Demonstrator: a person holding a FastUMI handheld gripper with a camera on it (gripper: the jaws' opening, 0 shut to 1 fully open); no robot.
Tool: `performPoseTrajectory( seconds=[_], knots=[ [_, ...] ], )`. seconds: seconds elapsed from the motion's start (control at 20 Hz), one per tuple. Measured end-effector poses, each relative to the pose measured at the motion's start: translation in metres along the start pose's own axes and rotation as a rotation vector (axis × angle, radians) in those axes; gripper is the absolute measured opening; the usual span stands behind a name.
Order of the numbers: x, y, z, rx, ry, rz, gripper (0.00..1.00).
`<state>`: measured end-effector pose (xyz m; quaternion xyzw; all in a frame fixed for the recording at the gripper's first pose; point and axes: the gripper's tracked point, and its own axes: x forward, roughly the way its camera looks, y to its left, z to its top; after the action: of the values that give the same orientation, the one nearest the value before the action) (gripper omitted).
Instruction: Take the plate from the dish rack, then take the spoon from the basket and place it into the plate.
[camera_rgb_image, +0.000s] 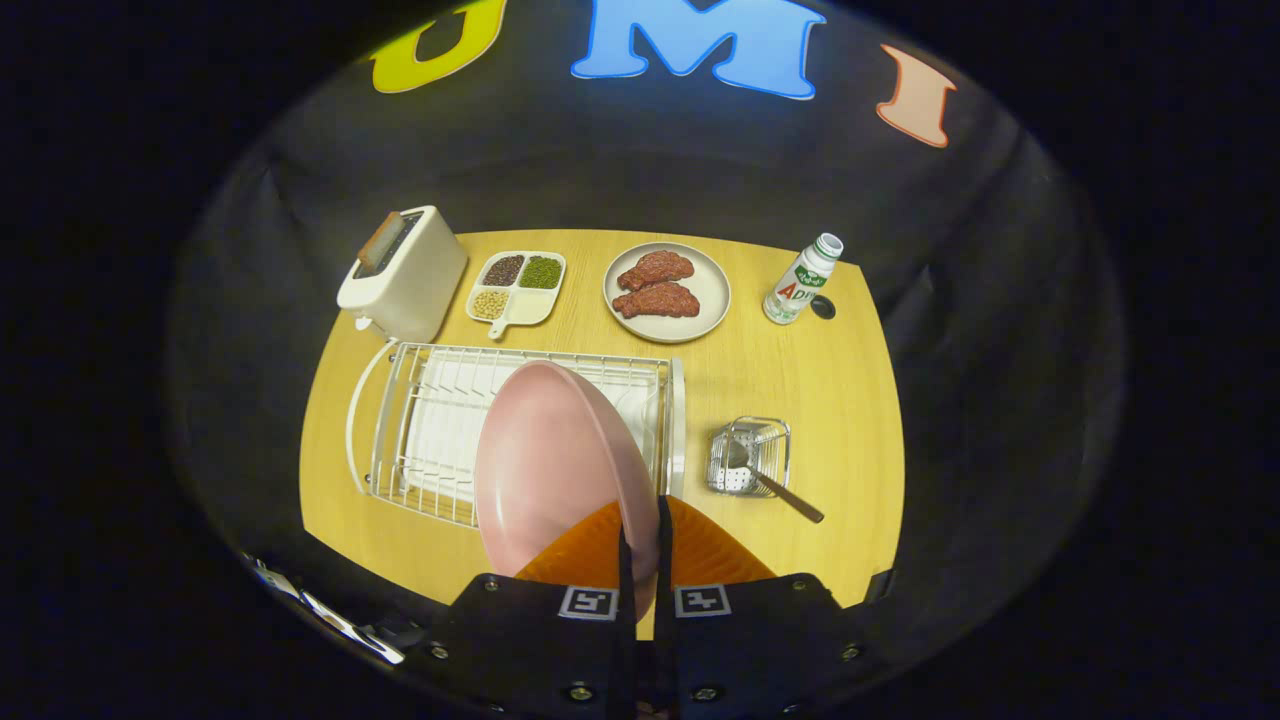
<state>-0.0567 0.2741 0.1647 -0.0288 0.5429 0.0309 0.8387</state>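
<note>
Gripper view: the gripper (640, 535) has its fingers nearly closed on the rim of a pink plate (555, 465), both pressing it edge-on, so the plate hangs upright just ahead of the fingers and over the near side of the white dish rack (400, 440). The plate's face turns toward nine o'clock; its pinched edge runs from six toward twelve. It looks stiff, smooth and breakable, likely slippery at so narrow a hold, so a deeper bite on the rim would be safer. At three o'clock from the plate, well apart from it, stands the small wire basket (765, 440), the spoon (775, 487) inside: bowl down in the basket, handle leaning out toward four o'clock. The spoon seems light and rigid; its free handle is the likely grasp point.
</note>
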Motion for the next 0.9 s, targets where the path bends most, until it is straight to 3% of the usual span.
performPoseTrajectory(
  seconds=[0.25,0.5,0.9],
  knots=[
    [0.005,-0.015,-0.091,0.071,0.007,0.145,0.06],
    [0.059,-0.031,-0.181,0.202,0.109,0.236,0.07],
    [0.143,-0.042,-0.227,0.256,0.152,0.311,0.06]
  ],
)
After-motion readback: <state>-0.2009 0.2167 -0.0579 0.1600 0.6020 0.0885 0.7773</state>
